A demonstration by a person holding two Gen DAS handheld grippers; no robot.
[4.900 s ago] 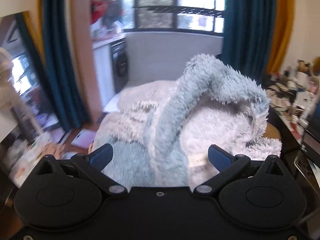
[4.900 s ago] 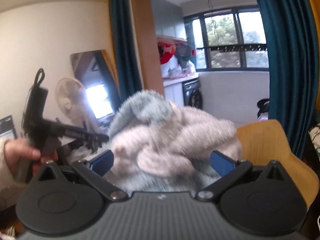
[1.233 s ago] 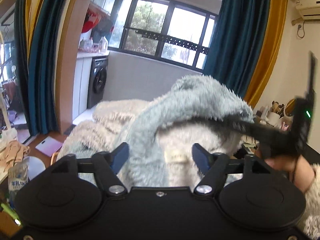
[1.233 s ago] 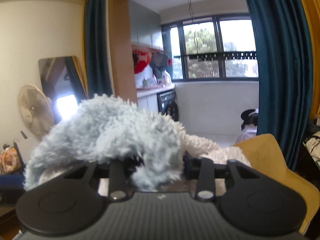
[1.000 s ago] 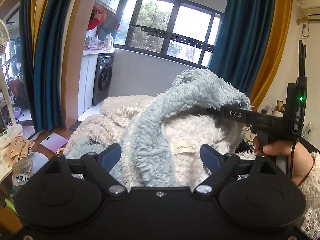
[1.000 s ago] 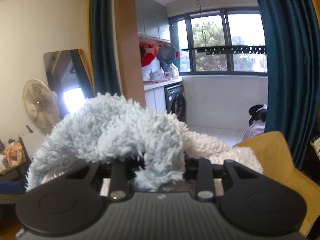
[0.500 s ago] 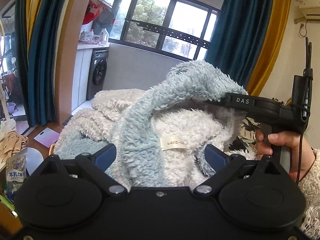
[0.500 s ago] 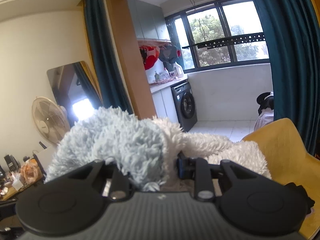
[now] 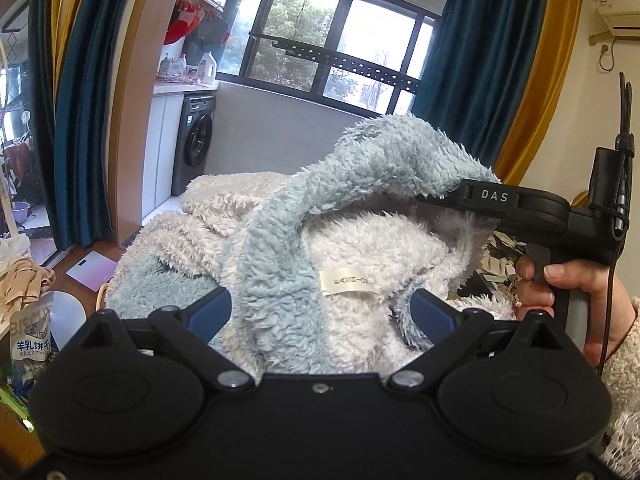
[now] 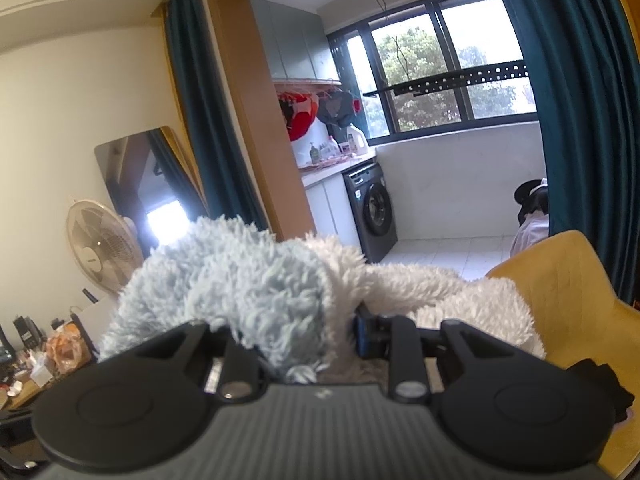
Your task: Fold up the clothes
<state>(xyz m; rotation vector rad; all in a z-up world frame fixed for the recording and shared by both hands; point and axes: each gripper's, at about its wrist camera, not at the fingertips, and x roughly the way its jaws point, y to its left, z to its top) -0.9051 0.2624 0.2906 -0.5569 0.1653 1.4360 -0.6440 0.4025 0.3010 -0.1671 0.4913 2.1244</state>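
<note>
Left claw [image 9: 322,314]: wide, fleece robe [image 9: 372,248] lying loose between.
Right claw [image 10: 304,336]: clamped on the robe's blue edge.
Behind: yellow chair [image 10: 560,276].
Hidden: right claw's fingertips, buried in pile.

Dark washing machine [image 10: 374,211] under white counter, detergent bottles [image 10: 356,139] on top. Teal curtains [image 9: 466,68] flank barred window [image 9: 328,56]. Standing fan [image 10: 102,246] before leaning mirror [image 10: 150,184]. Mustard chair [image 10: 560,280] at right. Pink scale [image 9: 91,265] on wooden floor
</note>
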